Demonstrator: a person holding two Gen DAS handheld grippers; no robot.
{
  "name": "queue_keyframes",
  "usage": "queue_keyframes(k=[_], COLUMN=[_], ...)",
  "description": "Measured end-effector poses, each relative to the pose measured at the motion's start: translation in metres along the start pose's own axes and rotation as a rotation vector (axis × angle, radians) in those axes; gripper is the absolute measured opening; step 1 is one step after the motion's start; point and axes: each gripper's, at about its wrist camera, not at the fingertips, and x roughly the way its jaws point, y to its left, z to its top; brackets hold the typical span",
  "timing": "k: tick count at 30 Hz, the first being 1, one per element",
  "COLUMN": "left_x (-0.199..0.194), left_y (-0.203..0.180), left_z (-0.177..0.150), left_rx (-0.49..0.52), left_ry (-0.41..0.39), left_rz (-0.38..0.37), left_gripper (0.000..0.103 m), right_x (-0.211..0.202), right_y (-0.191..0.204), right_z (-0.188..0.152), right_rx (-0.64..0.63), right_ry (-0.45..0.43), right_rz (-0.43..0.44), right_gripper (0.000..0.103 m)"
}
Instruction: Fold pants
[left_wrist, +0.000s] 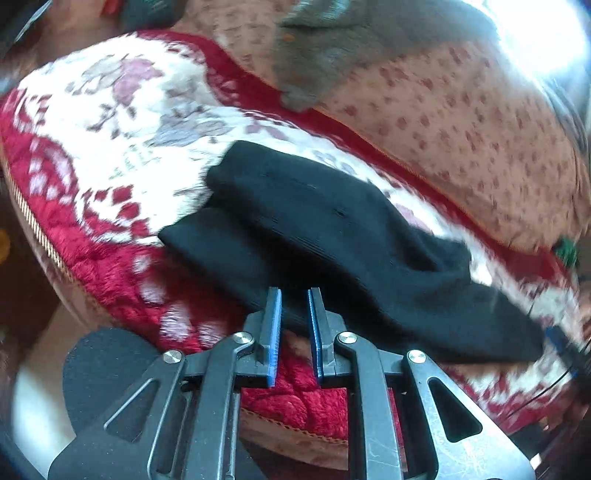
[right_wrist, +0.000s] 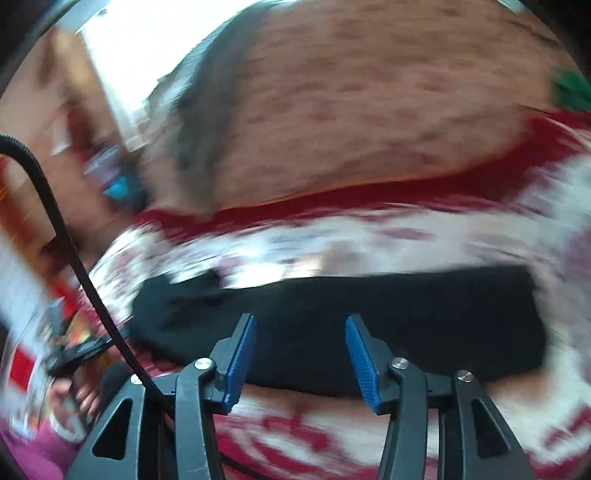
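A red-and-white floral blanket (left_wrist: 110, 122) bears black pants (left_wrist: 314, 229); each hand-held gripper gapes empty.

Black pants (left_wrist: 332, 236) are lying folded on a red-and-white blanket (left_wrist: 110, 155), with bare blanket lying open around them. A spotted pink cushion (left_wrist: 461, 122) is rising just behind, closing off the far side. A black cable (right_wrist: 70, 251) is crossing the right gripper's left flank.

The black pants (left_wrist: 332, 236) are lying folded over on themselves, one dark layer resting atop another, with a rumpled end trailing toward the right in the left wrist view. They are sitting on a red and white floral blanket (left_wrist: 110, 155). In the right wrist view they are showing as a blurred black band (right_wrist: 369, 317).
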Motion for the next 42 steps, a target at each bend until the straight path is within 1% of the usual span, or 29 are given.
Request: queue_keyframes(k=[2,3,5,7,8,11,14,16,19,21,24,25,26,27,28,29,30,32,35,37,39,42], left_x=[-0.001,0.0,0.003,0.007,0.009,0.021,0.026,0.03,0.04,0.049,0.058,0.06,0.06,0.06,0.059,0.058,0.055,0.047,0.029,0.013,0.002,-0.003], left_y=[0.012,0.017,0.023,0.028,0.029,0.025,0.021,0.021,0.022,0.022,0.02,0.021,0.022,0.024,0.026,0.026,0.025,0.02,0.014,0.015,0.017,0.025], left_z=[0.006,0.009,0.017,0.023,0.025,0.028,0.03,0.034,0.045,0.052,0.061,0.064,0.066,0.067,0.067,0.067,0.068,0.066,0.063,0.058,0.052,0.039], left_rx=[-0.051,-0.076,-0.11,-0.146,-0.152,-0.15,-0.135,-0.138,-0.141,-0.145,-0.148,-0.154,-0.161,-0.181,-0.197,-0.205,-0.193,-0.159,-0.125,-0.107,-0.088,-0.075], left_ry=[-0.001,0.0,0.007,0.005,0.005,0.034,0.022,0.009,0.004,0.013,0.002,0.0,-0.005,-0.015,-0.018,-0.023,-0.032,-0.055,-0.091,-0.123,-0.145,-0.144], left_rz=[-0.012,-0.025,-0.062,-0.092,-0.102,-0.122,-0.129,-0.144,-0.169,-0.177,-0.171,-0.176,-0.181,-0.183,-0.18,-0.175,-0.166,-0.159,-0.153,-0.154,-0.135,-0.076], left_gripper=[0.015,0.023,0.035,0.035,0.035,0.035,0.035,0.035,0.037,0.037,0.037,0.037,0.037,0.037,0.036,0.026,0.022,0.015,0.013,0.012,0.012,0.012], right_x=[0.027,0.044,0.072,0.103,0.115,0.14,0.156,0.165,0.179,0.177,0.176,0.177,0.178,0.18,0.179,0.178,0.177,0.174,0.166,0.155,0.149,0.147], right_y=[0.032,0.048,0.077,0.107,0.12,0.159,0.184,0.191,0.191,0.191,0.194,0.195,0.195,0.193,0.19,0.185,0.181,0.177,0.177,0.18,0.183,0.186], right_z=[0.002,0.001,-0.001,-0.007,-0.01,-0.021,-0.036,-0.043,-0.052,-0.055,-0.059,-0.06,-0.06,-0.057,-0.053,-0.047,-0.043,-0.037,-0.032,-0.032,-0.034,-0.039], right_rx=[-0.064,-0.094,-0.135,-0.183,-0.212,-0.318,-0.428,-0.465,-0.508,-0.539,-0.614,-0.631,-0.634,-0.616,-0.578,-0.527,-0.486,-0.442,-0.409,-0.415,-0.422,-0.437], right_ry=[0.025,0.047,0.105,0.17,0.193,0.212,0.223,0.231,0.24,0.218,0.186,0.181,0.177,0.172,0.171,0.175,0.173,0.17,0.174,0.162,0.161,0.176], right_rz=[0.077,0.125,0.171,0.239,0.254,0.27,0.256,0.239,0.183,0.162,0.118,0.103,0.085,0.073,0.088,0.114,0.127,0.15,0.197,0.217,0.234,0.24], right_gripper=[0.049,0.049,0.049,0.049,0.049,0.05,0.05,0.05,0.05,0.05,0.05,0.045,0.032,0.028,0.021,0.013,0.012,0.009,0.008,0.008,0.008,0.008])
